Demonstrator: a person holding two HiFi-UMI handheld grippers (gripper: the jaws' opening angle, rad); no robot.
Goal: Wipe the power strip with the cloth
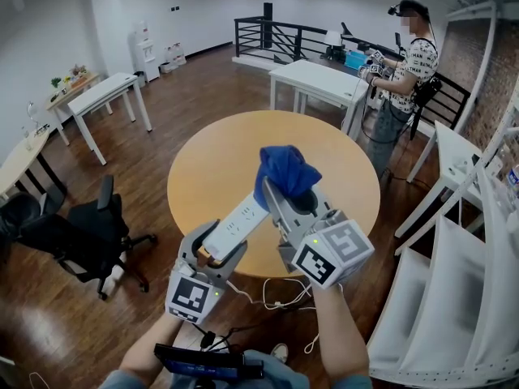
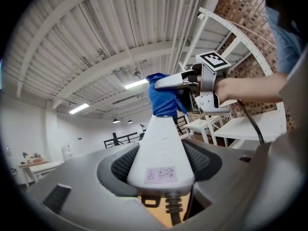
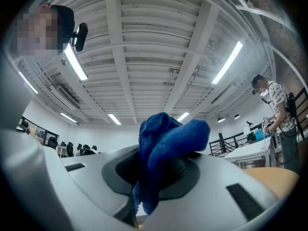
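Observation:
A white power strip [image 1: 236, 224] is held up over the round wooden table [image 1: 203, 168], one end clamped in my left gripper [image 1: 212, 254]. In the left gripper view the power strip [image 2: 162, 143] rises from between the jaws, a small label on its near end. A blue cloth [image 1: 286, 171] is bunched in my right gripper [image 1: 290, 197], which is shut on it. The cloth [image 2: 165, 97] presses on the strip's far end. In the right gripper view the cloth [image 3: 166, 150] bulges out of the jaws and hides the strip.
The strip's white cable [image 1: 280, 296] hangs off the table's near edge toward the floor. A black office chair [image 1: 93, 237] stands left. White desks [image 1: 320, 83] sit behind the table, and another person [image 1: 405, 71] with grippers stands at the back right. White shelving [image 1: 454, 282] is at right.

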